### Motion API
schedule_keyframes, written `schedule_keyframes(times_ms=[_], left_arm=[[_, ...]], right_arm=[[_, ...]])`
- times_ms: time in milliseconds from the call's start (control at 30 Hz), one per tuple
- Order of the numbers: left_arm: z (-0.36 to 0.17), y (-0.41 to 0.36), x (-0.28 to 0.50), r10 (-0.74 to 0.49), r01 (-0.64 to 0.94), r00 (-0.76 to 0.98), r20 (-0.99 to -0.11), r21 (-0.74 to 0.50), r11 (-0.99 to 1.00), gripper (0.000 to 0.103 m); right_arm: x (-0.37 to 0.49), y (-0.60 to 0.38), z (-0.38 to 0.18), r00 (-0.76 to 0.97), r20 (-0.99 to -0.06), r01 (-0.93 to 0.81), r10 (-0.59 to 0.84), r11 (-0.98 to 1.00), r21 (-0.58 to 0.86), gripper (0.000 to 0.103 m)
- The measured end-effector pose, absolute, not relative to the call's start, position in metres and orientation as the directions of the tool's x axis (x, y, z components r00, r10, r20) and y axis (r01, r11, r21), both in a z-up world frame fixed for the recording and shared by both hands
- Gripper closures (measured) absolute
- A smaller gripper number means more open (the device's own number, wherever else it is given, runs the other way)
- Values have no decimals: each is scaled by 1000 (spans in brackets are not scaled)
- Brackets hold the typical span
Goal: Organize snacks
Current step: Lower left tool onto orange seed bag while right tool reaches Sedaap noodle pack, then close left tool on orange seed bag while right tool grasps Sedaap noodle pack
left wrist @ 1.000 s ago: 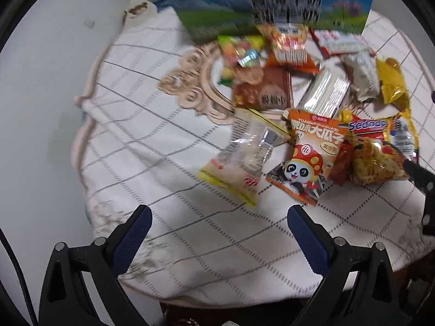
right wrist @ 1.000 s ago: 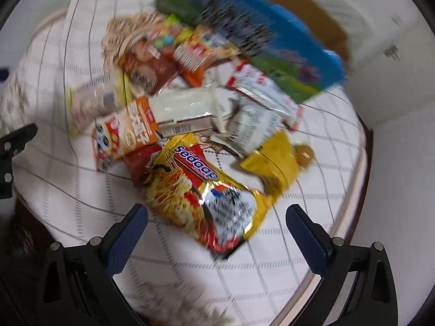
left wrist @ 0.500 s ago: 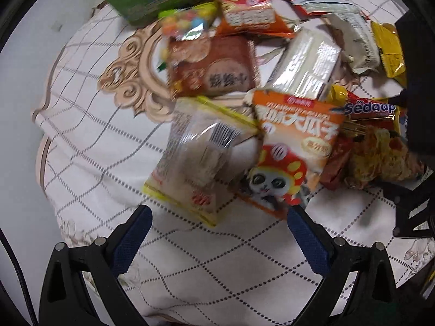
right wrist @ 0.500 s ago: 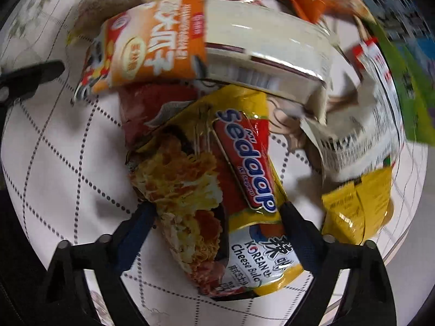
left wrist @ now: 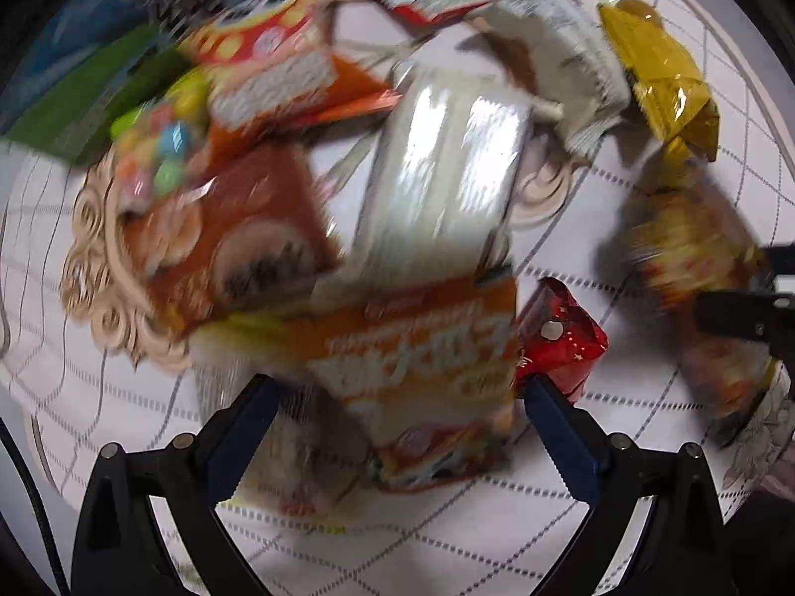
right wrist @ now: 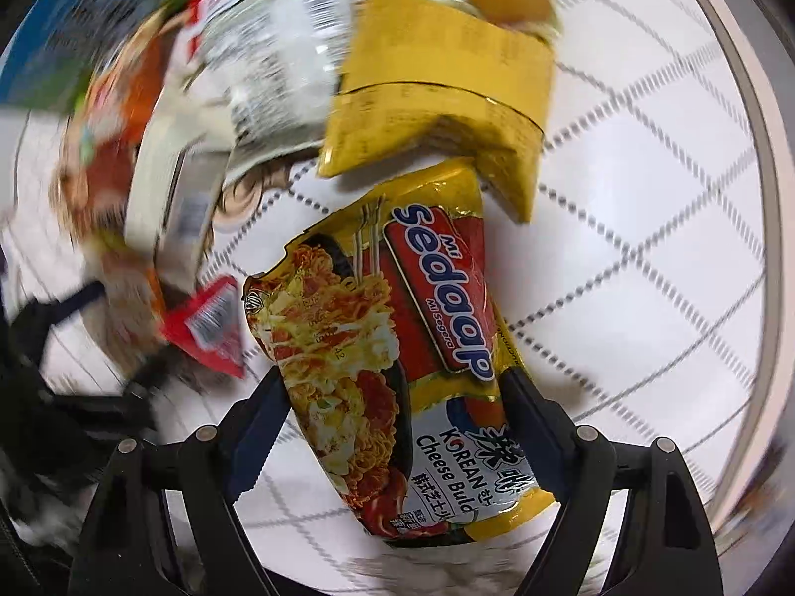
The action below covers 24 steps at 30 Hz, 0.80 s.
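Note:
A pile of snack packets lies on a white checked tablecloth [left wrist: 447, 536]. My left gripper [left wrist: 397, 407] is open, its blue fingers either side of an orange sunflower-seed packet [left wrist: 422, 362] with a clear yellow-edged packet [left wrist: 278, 447] beside it; whether the pads touch is blurred. My right gripper [right wrist: 392, 397] is shut on the yellow Sedaap noodle packet [right wrist: 397, 328], which looks lifted off the cloth. It also shows at the right of the left wrist view [left wrist: 695, 268].
A silver-white pack [left wrist: 442, 179], brown packet [left wrist: 238, 233], red packet [left wrist: 561, 342], yellow pouch [left wrist: 656, 69], candy bag [left wrist: 159, 149] and a carved wooden tray [left wrist: 94, 268] lie around. A blue-green box [left wrist: 74, 64] stands behind. The table edge [right wrist: 745, 99] curves at right.
Both grippers moved forward into the pile. The right gripper closed on the Sedaap noodle packet and pulled it away from the red packet. The left gripper now straddles the orange packet.

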<state>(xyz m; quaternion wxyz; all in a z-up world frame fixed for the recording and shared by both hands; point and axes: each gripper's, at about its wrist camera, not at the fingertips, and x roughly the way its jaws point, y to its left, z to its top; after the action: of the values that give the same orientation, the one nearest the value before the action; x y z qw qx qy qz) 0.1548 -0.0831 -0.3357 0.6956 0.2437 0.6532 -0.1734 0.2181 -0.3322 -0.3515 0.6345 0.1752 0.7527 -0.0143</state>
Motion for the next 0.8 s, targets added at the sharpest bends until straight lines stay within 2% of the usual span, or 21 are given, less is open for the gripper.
schedule_keyframes(times_ms=[33,100,267,400,567,633,700,800], left_arm=[[-334,-86,157,71,557,94,-993,112,823,9],[-330,-90,163,46,546,87,-995,86,833,31],[-336,-80,178,27,458,42,-999,43,888,45],[-356,-67,172,24,414,-30,-999,10,910,43],[-367,-62,171,32,442,-50,-998,7,897,41],[-370,-66,172,21,442,-63,-998,-9,897,37],[-374,-88,188,3,449,-81,-997,-34,893,28],[-381,-93,192,-15,467,-107,-994,-63,882,26]], right_arm=[[218,-335,-352,-127,-955,310,270,925,221,15],[221,-340,-348,-122,-946,337,301,909,245,15],[232,-367,-316,-130,-953,325,273,920,220,15],[228,-357,-318,-160,-959,247,233,950,190,15],[238,-326,-321,-195,-970,113,149,985,128,15],[247,-311,-325,-206,-973,69,107,993,94,15],[253,-303,-325,-218,-972,55,83,996,73,15],[258,-295,-334,-224,-972,69,72,996,58,16]])
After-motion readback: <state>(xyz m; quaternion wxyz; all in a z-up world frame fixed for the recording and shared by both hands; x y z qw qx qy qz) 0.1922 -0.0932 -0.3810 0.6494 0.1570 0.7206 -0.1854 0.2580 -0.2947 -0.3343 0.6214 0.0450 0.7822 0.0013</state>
